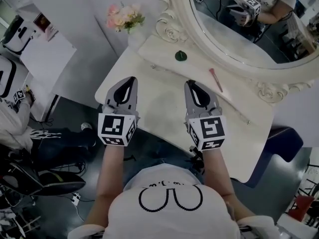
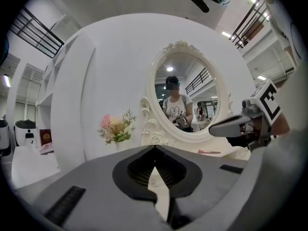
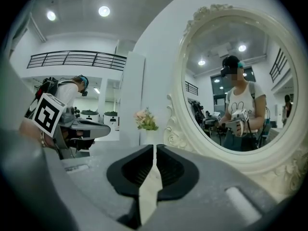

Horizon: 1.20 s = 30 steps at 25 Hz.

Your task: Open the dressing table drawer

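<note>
Print on the person's shirt is too small to read. Both forearms reach forward side by side, holding the left gripper (image 1: 132, 78) and right gripper (image 1: 190, 82) nearly level over the near edge of the dressing table (image 1: 159, 108). The left jaws are closed and the right are a hairline apart; both are empty. The drawer front is hidden beneath the top. Only the head view shows the green object (image 1: 181, 56) before the far mirror (image 1: 239, 24).

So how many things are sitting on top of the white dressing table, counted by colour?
Green: 1, a small round thing
Pink: 1, a thin stick
Pink and green: 1, a bunch of flowers
White: 1, the oval mirror
Total: 4
</note>
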{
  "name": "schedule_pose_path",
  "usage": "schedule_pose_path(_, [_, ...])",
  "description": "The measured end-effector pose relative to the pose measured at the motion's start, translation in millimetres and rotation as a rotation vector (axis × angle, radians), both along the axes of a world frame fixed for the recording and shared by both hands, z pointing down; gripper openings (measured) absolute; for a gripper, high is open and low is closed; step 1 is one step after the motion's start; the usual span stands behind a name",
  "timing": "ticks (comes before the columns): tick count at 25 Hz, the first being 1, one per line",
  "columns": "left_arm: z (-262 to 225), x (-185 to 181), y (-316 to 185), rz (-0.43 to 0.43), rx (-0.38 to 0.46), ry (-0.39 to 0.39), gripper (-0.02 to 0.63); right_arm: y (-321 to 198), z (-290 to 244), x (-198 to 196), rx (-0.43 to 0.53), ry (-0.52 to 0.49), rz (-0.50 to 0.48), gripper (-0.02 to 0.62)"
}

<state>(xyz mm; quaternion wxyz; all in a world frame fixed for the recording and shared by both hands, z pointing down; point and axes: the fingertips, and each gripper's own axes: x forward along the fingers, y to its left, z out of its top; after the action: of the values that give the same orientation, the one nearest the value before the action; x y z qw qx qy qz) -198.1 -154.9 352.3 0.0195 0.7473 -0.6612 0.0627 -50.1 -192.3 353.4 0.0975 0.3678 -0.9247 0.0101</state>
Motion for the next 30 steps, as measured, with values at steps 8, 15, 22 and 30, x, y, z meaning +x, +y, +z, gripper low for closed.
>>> schedule_pose_path(8, [18,-14,-44,0.045,-0.035,0.014,-0.002,-31,34,-25,-0.116,0.03,0.019,0.168])
schedule_pose_path(15, [44,-30,-77,0.124,-0.096,0.044,-0.002,-48,72,-55,-0.241,0.025,0.106,0.181])
schedule_pose_path(22, [68,-60,-101,0.203,-0.153,0.069,-0.002,-70,123,-99,-0.413,-0.034,0.255,0.169])
schedule_pose_path(30, [88,-94,-116,0.271,-0.205,0.081,-0.002,-99,198,-151,-0.605,-0.022,0.363,0.167])
